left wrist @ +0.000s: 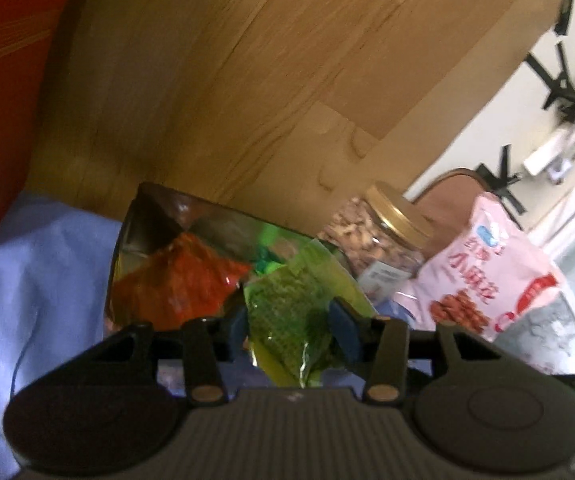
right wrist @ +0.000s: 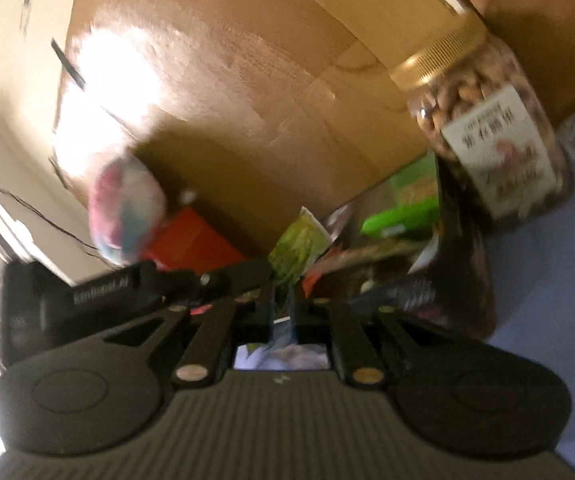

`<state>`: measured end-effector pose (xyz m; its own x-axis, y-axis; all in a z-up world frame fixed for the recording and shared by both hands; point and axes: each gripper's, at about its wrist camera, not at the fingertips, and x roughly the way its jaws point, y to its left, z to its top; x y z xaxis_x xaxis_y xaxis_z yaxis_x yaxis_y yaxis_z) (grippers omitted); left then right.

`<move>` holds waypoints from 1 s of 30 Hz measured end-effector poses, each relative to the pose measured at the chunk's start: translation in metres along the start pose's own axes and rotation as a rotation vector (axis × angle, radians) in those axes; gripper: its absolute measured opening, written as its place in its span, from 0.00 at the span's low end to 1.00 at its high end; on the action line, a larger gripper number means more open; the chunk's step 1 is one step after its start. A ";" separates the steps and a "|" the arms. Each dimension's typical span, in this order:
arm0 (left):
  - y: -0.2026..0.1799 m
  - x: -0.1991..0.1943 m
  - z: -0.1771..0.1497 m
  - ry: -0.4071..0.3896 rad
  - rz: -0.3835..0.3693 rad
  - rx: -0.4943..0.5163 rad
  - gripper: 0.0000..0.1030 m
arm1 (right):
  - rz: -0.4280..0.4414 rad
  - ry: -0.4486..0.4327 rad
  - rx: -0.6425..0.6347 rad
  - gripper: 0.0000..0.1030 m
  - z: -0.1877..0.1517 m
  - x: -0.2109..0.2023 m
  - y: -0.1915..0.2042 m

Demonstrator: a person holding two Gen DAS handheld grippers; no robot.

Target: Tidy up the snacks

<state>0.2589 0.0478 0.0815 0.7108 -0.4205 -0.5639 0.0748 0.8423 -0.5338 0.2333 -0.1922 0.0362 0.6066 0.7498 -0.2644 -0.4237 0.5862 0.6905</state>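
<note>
My left gripper (left wrist: 287, 322) is shut on a green snack packet (left wrist: 291, 308) and holds it over a clear container (left wrist: 143, 216). An orange-red packet (left wrist: 179, 284) and green wrappers lie in that container. In the right wrist view my right gripper (right wrist: 283, 300) has its fingers close together at the edge of a green packet (right wrist: 299, 244); blur hides whether it grips it. The other gripper's black body (right wrist: 99, 288) crosses just beyond it.
A nut jar with a gold lid (left wrist: 379, 236) (right wrist: 483, 120) and a pink snack bag (left wrist: 483, 272) stand to the right. An orange box (left wrist: 3, 100) stands at left. A blue cloth (left wrist: 35, 280) covers the surface. A wooden panel (left wrist: 267, 72) rises behind.
</note>
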 end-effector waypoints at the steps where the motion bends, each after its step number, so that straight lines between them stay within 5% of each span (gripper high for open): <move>1: 0.001 0.004 0.001 0.003 0.009 0.001 0.43 | -0.021 -0.005 -0.021 0.11 0.000 0.004 0.000; 8: -0.008 0.029 0.000 -0.019 0.110 0.078 0.48 | -0.194 -0.100 -0.284 0.22 -0.016 0.018 0.013; 10: -0.012 0.027 -0.004 -0.044 0.144 0.108 0.50 | -0.264 -0.150 -0.375 0.40 -0.024 0.014 0.020; 12: -0.015 0.023 -0.008 -0.064 0.173 0.134 0.51 | -0.281 -0.169 -0.423 0.43 -0.026 0.011 0.023; 19: -0.028 -0.012 -0.027 -0.111 0.231 0.183 0.51 | -0.280 -0.152 -0.387 0.43 -0.026 -0.009 0.021; 30: -0.058 -0.063 -0.108 -0.130 0.387 0.348 0.57 | -0.283 -0.123 -0.329 0.43 -0.080 -0.076 0.039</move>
<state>0.1338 -0.0114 0.0801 0.8118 -0.0306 -0.5831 0.0022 0.9988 -0.0493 0.1166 -0.2019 0.0289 0.7965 0.5153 -0.3163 -0.4087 0.8444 0.3464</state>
